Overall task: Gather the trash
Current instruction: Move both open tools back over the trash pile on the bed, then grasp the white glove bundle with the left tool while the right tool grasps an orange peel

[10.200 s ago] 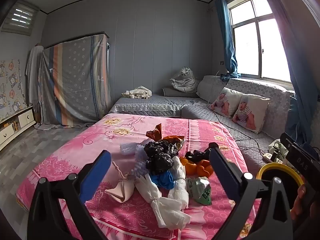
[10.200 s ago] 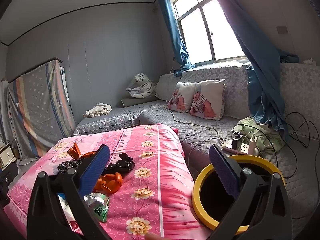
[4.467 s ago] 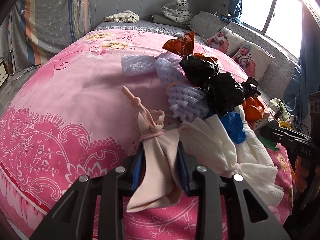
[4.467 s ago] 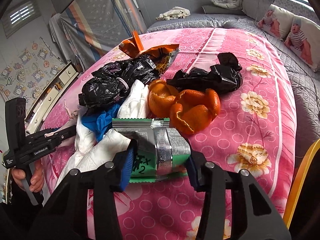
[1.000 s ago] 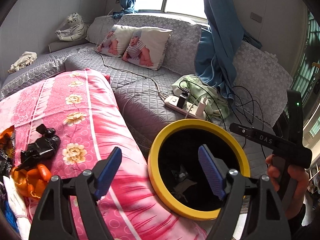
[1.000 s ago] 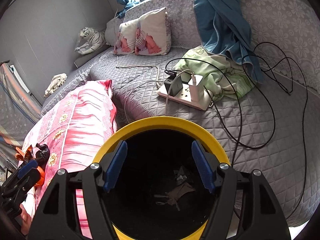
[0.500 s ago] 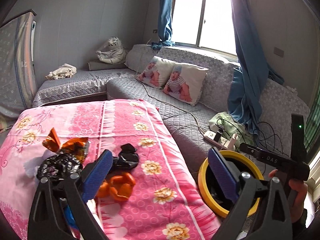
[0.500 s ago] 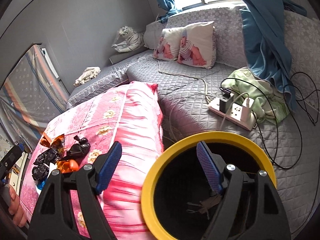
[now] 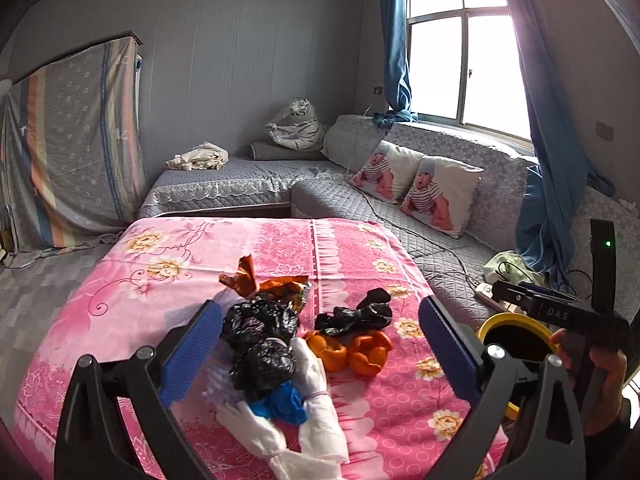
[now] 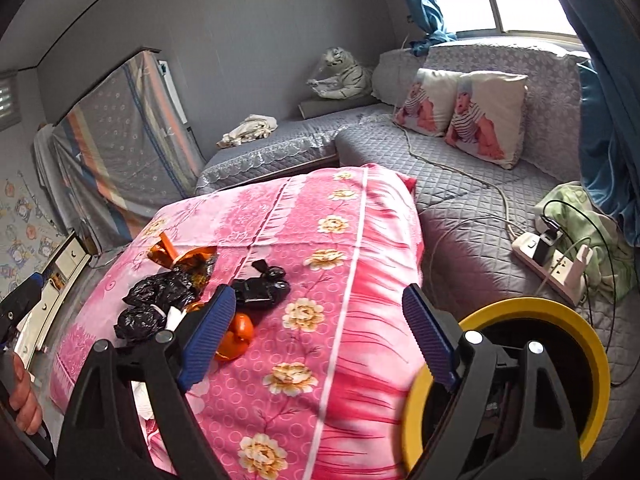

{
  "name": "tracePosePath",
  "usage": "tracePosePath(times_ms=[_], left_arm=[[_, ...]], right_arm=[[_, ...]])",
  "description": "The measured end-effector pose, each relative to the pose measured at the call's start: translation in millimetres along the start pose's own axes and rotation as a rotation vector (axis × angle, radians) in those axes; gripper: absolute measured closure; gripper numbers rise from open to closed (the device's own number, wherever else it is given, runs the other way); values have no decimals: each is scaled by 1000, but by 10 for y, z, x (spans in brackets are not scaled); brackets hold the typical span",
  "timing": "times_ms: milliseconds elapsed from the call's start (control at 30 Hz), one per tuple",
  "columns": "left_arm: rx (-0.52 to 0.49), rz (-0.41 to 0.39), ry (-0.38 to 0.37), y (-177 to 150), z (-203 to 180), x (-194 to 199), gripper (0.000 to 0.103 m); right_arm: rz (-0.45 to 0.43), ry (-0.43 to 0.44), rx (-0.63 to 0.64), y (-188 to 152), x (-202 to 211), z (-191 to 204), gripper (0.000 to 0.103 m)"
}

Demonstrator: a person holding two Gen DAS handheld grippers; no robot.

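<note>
A heap of trash lies on the pink flowered table: black plastic bags [image 9: 262, 340] [image 10: 158, 294], orange peel [image 9: 348, 352] [image 10: 236, 336], a smaller black bag [image 9: 354, 316] [image 10: 260, 284], an orange wrapper [image 9: 260, 280] [image 10: 184, 258], a blue glove [image 9: 280, 402] and white gloves [image 9: 316, 408]. The yellow-rimmed bin [image 9: 516, 340] [image 10: 532, 368] stands at the table's right edge. My left gripper [image 9: 316, 352] is open and empty above the heap. My right gripper [image 10: 316, 332] is open and empty between heap and bin.
A grey quilted sofa [image 9: 360, 200] runs behind and right of the table, with two baby-print pillows [image 9: 416, 188]. A power strip [image 10: 548, 260] with cables lies on it next to a green cloth [image 10: 580, 216]. Blue curtains [image 9: 548, 160] hang at the window.
Both grippers, which had dropped the beige cloth and green packet into the bin, have swung left, away from the bin and back toward the heap. Both stay open.
</note>
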State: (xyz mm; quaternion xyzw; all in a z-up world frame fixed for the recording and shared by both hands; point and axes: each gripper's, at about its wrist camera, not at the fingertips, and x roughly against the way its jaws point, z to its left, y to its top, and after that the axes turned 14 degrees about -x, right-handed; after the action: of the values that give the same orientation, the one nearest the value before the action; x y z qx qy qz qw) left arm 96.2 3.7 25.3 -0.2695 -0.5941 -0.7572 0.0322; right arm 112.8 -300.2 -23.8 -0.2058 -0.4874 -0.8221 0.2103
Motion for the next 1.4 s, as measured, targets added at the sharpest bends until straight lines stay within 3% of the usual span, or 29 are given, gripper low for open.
tracePosePath(times_ms=[367,967,1400], left_arm=[[41,54,68,-474,301,271,8],[-7,186,-51,-1184,-77,72,8],[79,222,-89,-1183,76,-242,8]], right_arm=[[92,62,84,-310,-265,472,20],[187,30,139,-558,-689,528,19],[231,17,157,-639,-929,553,20]])
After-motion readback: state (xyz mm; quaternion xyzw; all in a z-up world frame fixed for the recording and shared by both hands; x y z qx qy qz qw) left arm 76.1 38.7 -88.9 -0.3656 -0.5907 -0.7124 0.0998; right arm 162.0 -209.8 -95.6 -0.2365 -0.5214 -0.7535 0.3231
